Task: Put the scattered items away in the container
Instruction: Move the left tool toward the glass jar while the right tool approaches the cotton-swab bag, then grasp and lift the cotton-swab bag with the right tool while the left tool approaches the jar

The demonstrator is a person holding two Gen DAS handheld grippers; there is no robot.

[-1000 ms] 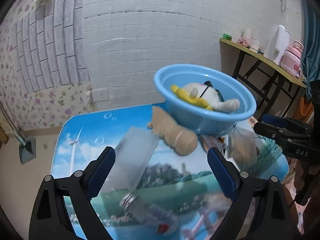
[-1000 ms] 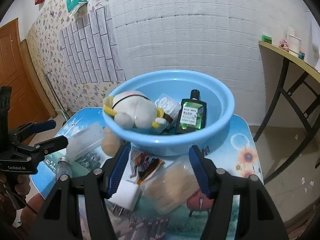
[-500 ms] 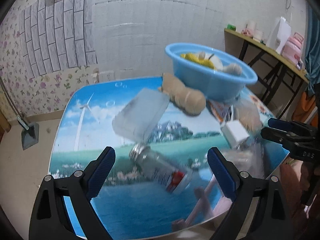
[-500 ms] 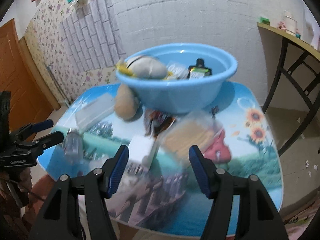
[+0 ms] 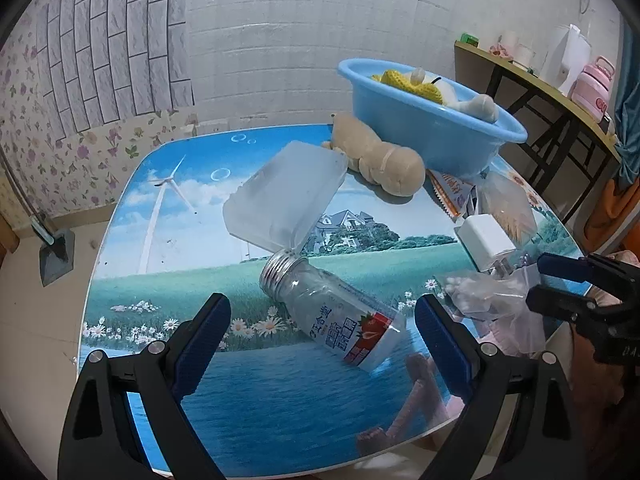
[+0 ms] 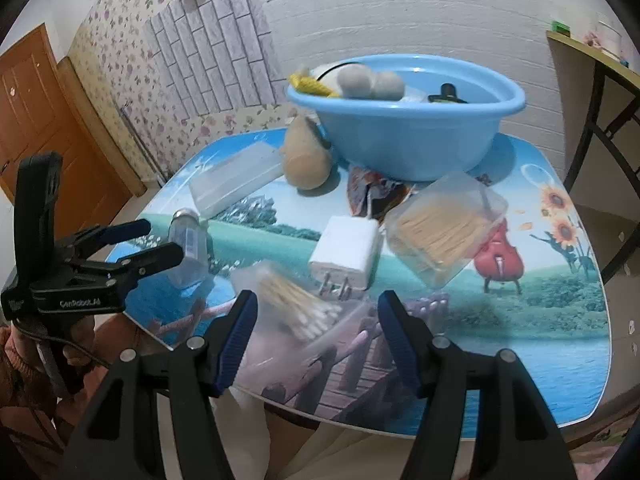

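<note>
A blue basin (image 5: 436, 136) (image 6: 408, 136) stands at the table's far side and holds a plush toy and a dark bottle (image 6: 447, 94). Loose on the table lie a clear bottle (image 5: 332, 312) (image 6: 188, 244), a frosted plastic box (image 5: 284, 196) (image 6: 236, 180), a beige plush (image 5: 380, 156) (image 6: 306, 160), a white charger (image 6: 348, 252) (image 5: 486, 240), a tub of toothpicks (image 6: 444, 226), a snack packet (image 6: 372, 188) and a bag of cotton swabs (image 6: 296, 308) (image 5: 492, 300). My left gripper (image 5: 320, 344) is open, empty, just before the bottle. My right gripper (image 6: 318, 340) is open, empty, above the swab bag.
The picture-printed table (image 5: 168, 248) ends close under both grippers. A side table (image 5: 532, 76) with a kettle and a pink jug stands at the right. A dustpan (image 5: 56, 252) sits on the floor at the left. An orange door (image 6: 36, 120) is at the far left.
Both grippers have pulled back and lower from the basin toward the table's near edge. The bottle, the charger and the swab bag now lie close in front of them. Both stayed open.
</note>
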